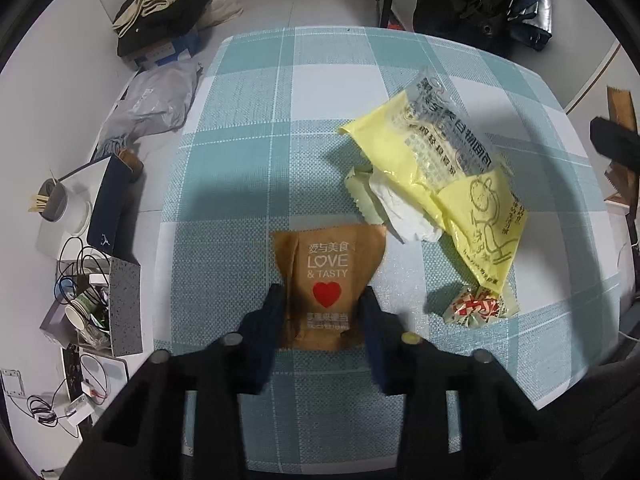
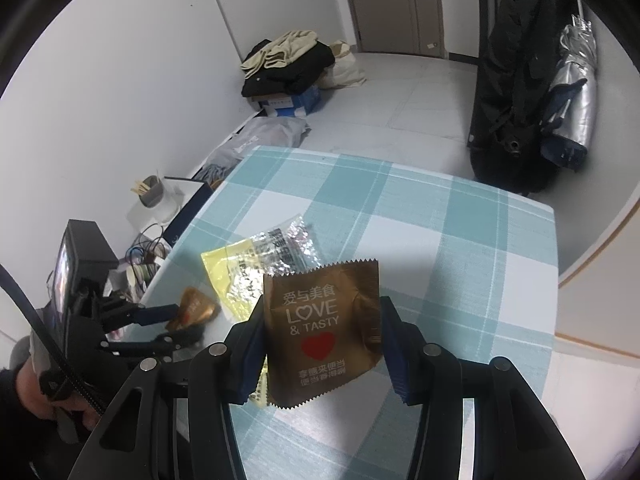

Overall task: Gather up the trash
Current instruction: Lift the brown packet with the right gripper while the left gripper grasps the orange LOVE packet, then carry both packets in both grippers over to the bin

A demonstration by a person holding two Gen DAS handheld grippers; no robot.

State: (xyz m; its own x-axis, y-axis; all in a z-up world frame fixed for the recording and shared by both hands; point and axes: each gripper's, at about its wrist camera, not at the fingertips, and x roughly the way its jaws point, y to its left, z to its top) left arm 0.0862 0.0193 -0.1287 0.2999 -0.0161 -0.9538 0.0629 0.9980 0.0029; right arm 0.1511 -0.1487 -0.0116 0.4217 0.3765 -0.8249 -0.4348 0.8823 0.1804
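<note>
In the left wrist view my left gripper is shut on a brown "LOVE & TASTY" wrapper that lies on the checked tablecloth. Right of it lie a yellow bag, crumpled white paper and a small red-and-white wrapper. In the right wrist view my right gripper is shut on a second brown "LOVE & TASTY" wrapper, held above the table. The left gripper shows there on its wrapper, with the yellow bag behind.
Left of the table on the floor are a grey box with paper cups, cables, a dark folder and a grey plastic bag. Clothes are piled on a box. Dark coats hang at the far right.
</note>
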